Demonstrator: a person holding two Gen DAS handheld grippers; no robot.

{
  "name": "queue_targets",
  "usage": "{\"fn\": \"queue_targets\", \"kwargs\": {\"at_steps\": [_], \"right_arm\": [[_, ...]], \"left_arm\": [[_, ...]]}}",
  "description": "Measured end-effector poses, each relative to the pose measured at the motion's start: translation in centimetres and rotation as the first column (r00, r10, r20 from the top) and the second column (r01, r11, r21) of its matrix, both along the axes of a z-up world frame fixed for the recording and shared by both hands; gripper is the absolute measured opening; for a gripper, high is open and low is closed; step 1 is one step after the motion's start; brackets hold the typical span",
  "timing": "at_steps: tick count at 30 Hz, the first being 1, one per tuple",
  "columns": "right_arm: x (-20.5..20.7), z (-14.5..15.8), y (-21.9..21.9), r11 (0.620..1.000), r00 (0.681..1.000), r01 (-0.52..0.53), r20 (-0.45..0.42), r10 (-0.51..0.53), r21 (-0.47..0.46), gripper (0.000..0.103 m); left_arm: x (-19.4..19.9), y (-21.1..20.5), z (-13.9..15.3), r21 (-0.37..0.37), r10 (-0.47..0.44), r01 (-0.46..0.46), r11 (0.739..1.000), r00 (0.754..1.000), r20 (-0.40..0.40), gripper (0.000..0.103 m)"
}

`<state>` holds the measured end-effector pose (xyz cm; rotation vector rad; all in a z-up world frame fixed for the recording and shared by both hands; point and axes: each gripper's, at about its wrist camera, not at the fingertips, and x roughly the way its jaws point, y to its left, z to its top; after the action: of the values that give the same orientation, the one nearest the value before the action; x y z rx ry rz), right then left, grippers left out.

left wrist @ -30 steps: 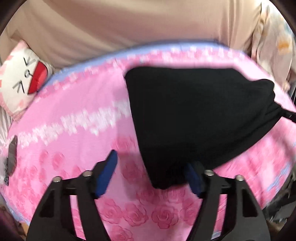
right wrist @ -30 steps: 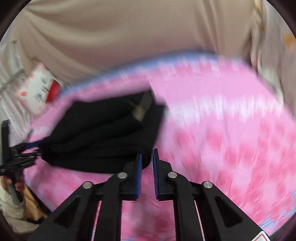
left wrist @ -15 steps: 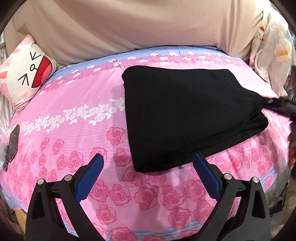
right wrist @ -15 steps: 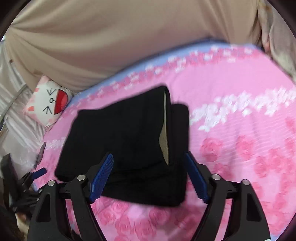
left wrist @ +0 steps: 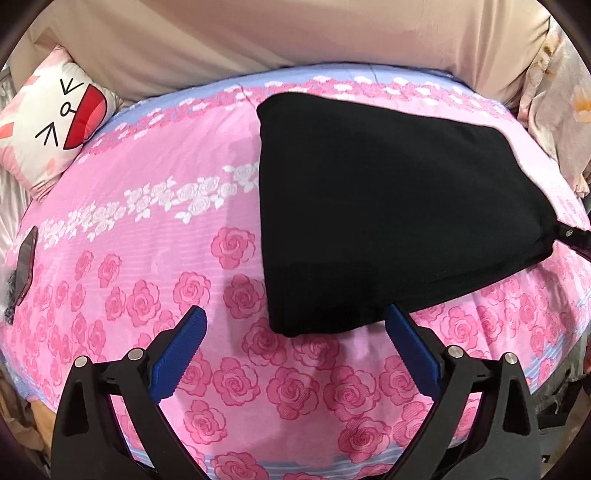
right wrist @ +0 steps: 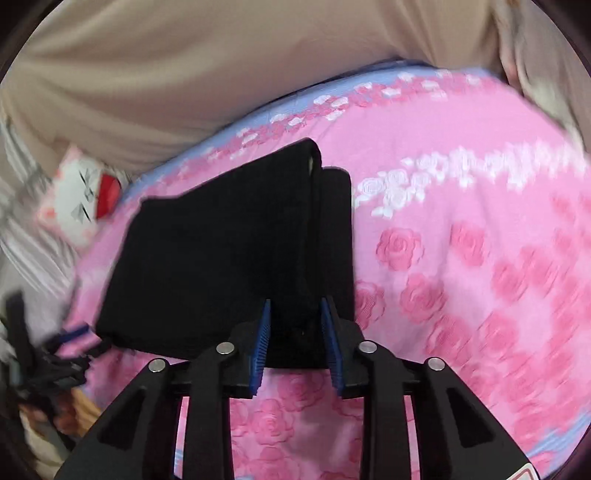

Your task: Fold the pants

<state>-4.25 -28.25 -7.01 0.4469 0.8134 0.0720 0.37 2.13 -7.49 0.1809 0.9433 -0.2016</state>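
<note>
Black pants, folded into a compact block, lie on a pink rose-print bedsheet, toward the bed's right half in the left wrist view. From the right wrist camera the same pants show stacked layers along their right edge, with a pale sliver, too small to identify, at the top of the fold.

The left gripper hovers just short of the pants' near corner, its blue-padded jaws spread wide and holding nothing. The right gripper has its jaws partly closed on either side of the pants' near edge; whether the pads actually pinch the cloth cannot be made out, since motion blur softens that view.

A cartoon-face pillow rests at the bed's far left corner against a beige backdrop. A dark phone-like object lies at the sheet's left edge. Floral fabric is cut off at right.
</note>
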Motion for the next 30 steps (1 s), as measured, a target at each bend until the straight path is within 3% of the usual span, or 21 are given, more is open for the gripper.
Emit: {"fn": "queue_targets", "kwargs": {"at_steps": [2, 6, 8, 10, 13, 14, 16, 18, 19, 20, 22, 24, 26, 28, 29, 30], "right_arm": [[-0.7, 1.3, 0.1, 1.000, 0.999, 0.018, 0.039, -0.017, -0.014, 0.038], [-0.7, 5.6, 0.7, 0.996, 0.990, 0.012, 0.141, 0.000, -0.085, 0.041], [0.5, 7.2, 1.4, 0.992, 0.985, -0.006, 0.172, 0.028, -0.127, 0.057], [2.6, 8.3, 2.4, 0.979, 0.979, -0.037, 0.188, 0.075, -0.202, 0.066], [7.0, 8.2, 2.8, 0.957, 0.984, -0.047, 0.153, 0.094, -0.286, 0.069], [8.5, 7.7, 2.3, 0.956, 0.988, -0.039, 0.130, 0.080, -0.290, 0.076], [12.0, 5.5, 0.8, 0.965, 0.998, -0.044, 0.035, 0.055, -0.258, 0.077], [14.3, 3.3, -0.3, 0.982, 0.997, -0.072, -0.034, 0.067, -0.175, 0.068], [14.7, 2.5, -0.3, 0.987, 0.994, -0.102, -0.042, 0.098, -0.123, 0.035], [14.8, 2.1, -0.2, 0.989, 0.992, -0.126, -0.041, 0.123, -0.082, 0.010], [13.7, 3.2, 0.8, 0.987, 0.990, -0.140, 0.002, 0.140, -0.080, 0.006], [11.4, 5.3, 1.1, 0.988, 0.990, -0.099, 0.086, 0.110, -0.122, 0.006], [10.4, 5.7, 0.4, 0.991, 0.992, -0.058, 0.104, 0.071, -0.121, 0.006], [10.9, 3.9, -0.9, 0.987, 0.999, -0.007, 0.048, 0.015, -0.162, 0.012], [11.9, 1.9, -1.2, 0.985, 1.000, -0.022, -0.022, 0.018, -0.169, 0.014], [12.1, 1.3, -1.4, 0.987, 0.999, -0.025, -0.039, 0.019, -0.160, 0.015]], "left_arm": [[-0.2, 0.0, -0.1, 0.017, -0.003, 0.003, 1.000, 1.000, 0.000, 0.095], [-0.3, -0.1, -0.3, 0.031, -0.004, 0.004, 1.000, 1.000, 0.002, 0.095], [-0.3, -0.2, -0.4, 0.032, -0.003, 0.004, 0.999, 1.000, -0.003, 0.095], [-0.3, -0.4, -0.7, 0.037, -0.001, 0.001, 0.999, 1.000, -0.009, 0.095], [-0.5, -0.5, -0.8, 0.056, -0.001, 0.002, 0.998, 1.000, -0.009, 0.095], [-0.6, -0.4, -0.7, 0.062, -0.003, 0.003, 0.998, 1.000, -0.005, 0.095], [-0.7, -0.3, -0.6, 0.066, -0.002, 0.002, 0.998, 1.000, 0.002, 0.095], [-0.8, -0.1, -0.6, 0.069, -0.004, 0.003, 0.998, 1.000, 0.004, 0.095], [-0.8, -0.1, -0.6, 0.068, -0.005, 0.005, 0.998, 1.000, 0.005, 0.095], [-0.8, -0.1, -0.5, 0.068, -0.008, 0.007, 0.998, 1.000, 0.006, 0.095], [-0.9, -0.1, -0.4, 0.066, -0.013, 0.013, 0.998, 1.000, 0.010, 0.096], [-0.8, -0.1, -0.5, 0.061, -0.018, 0.018, 0.998, 1.000, 0.010, 0.096], [-0.5, 0.0, -0.6, 0.051, -0.018, 0.018, 0.999, 1.000, 0.006, 0.096], [0.0, 0.1, -1.0, 0.032, -0.016, 0.016, 0.999, 1.000, -0.008, 0.098], [0.2, 0.1, -1.1, 0.025, -0.016, 0.016, 1.000, 1.000, -0.016, 0.098], [0.3, 0.2, -1.2, 0.014, -0.016, 0.017, 1.000, 0.999, -0.028, 0.098]]}}
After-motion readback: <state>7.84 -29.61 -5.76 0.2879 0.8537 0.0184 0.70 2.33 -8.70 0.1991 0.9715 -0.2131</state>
